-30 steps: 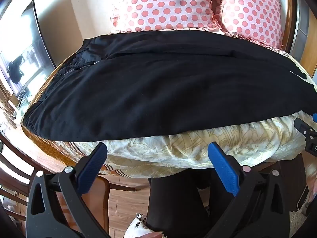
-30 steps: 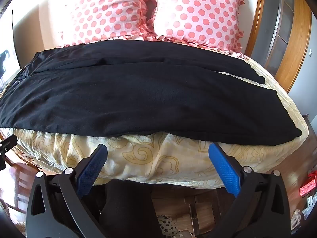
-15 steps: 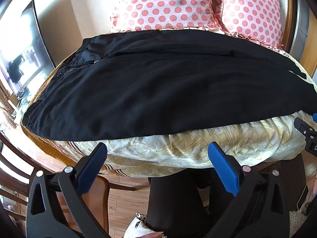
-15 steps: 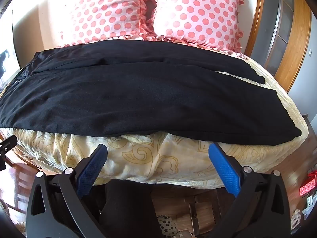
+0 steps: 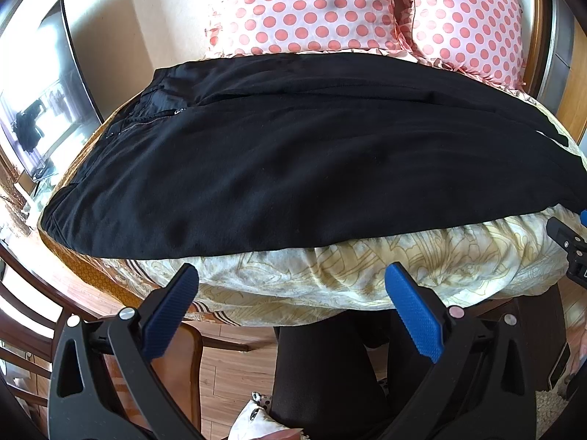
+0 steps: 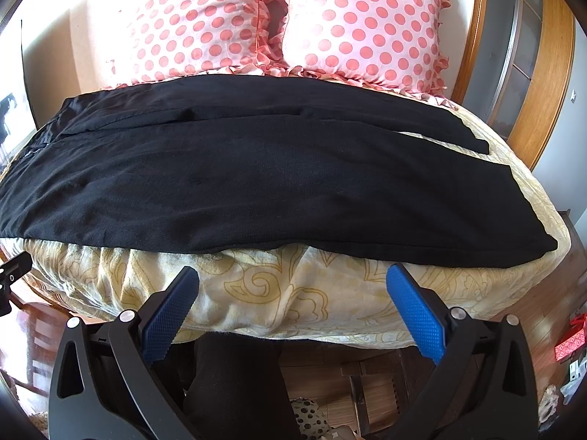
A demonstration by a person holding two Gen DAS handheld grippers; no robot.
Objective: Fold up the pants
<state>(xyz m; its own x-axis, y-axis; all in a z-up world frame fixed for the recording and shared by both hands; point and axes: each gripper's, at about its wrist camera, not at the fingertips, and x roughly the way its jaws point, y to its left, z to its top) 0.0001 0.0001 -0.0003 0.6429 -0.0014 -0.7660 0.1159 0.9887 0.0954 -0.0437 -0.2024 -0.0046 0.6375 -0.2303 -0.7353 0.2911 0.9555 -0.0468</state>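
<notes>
Black pants (image 5: 293, 154) lie flat across the bed, waist with zipper (image 5: 146, 123) at the left, leg ends at the right (image 6: 550, 227). One leg lies partly over the other. My left gripper (image 5: 291, 278) is open and empty, held just below the near bed edge near the waist half. My right gripper (image 6: 292, 280) is open and empty below the near edge by the leg half. The right gripper's tip shows at the right edge of the left wrist view (image 5: 567, 245).
The bed has a yellow patterned cover (image 6: 293, 293) and two pink polka-dot pillows (image 6: 279, 22) at the back. A TV (image 5: 40, 110) stands at the left, a wooden chair (image 5: 29, 330) below it. A wooden headboard frame (image 6: 550, 73) is at the right.
</notes>
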